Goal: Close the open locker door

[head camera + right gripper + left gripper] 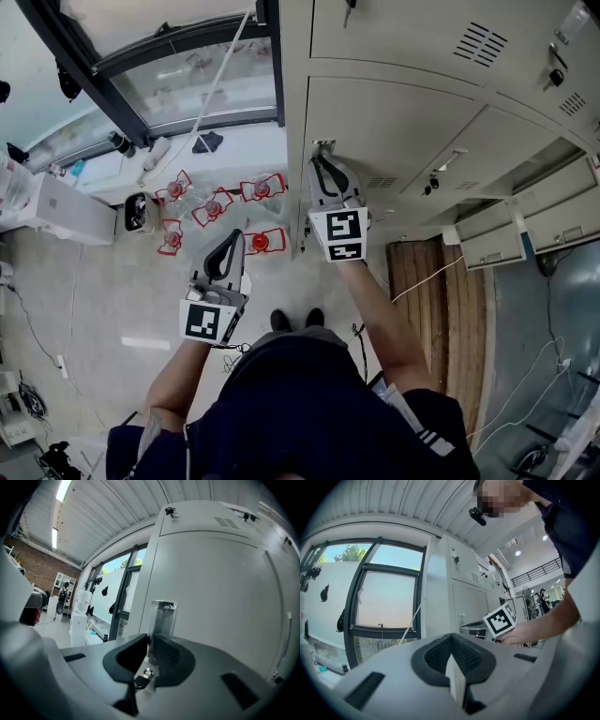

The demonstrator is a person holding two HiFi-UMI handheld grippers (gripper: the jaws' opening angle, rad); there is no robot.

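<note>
The beige locker door (403,122) fills the right of the right gripper view (220,588). A metal handle plate (164,617) stands out at its left edge (323,145), with a small key lock below it. My right gripper (323,164) is at that edge, its dark pads (151,640) nearly together with the thin metal plate between them. My left gripper (228,244) hangs lower and to the left, away from the lockers, shut with nothing in it (451,644). The right gripper's marker cube (502,619) shows in the left gripper view.
More locker doors (530,220) stand ajar at the right. Several red-framed objects (217,206) lie on the floor by the window (150,66). A white box (66,211) sits at the left. A wooden panel (436,291) and a white cable lie at my right.
</note>
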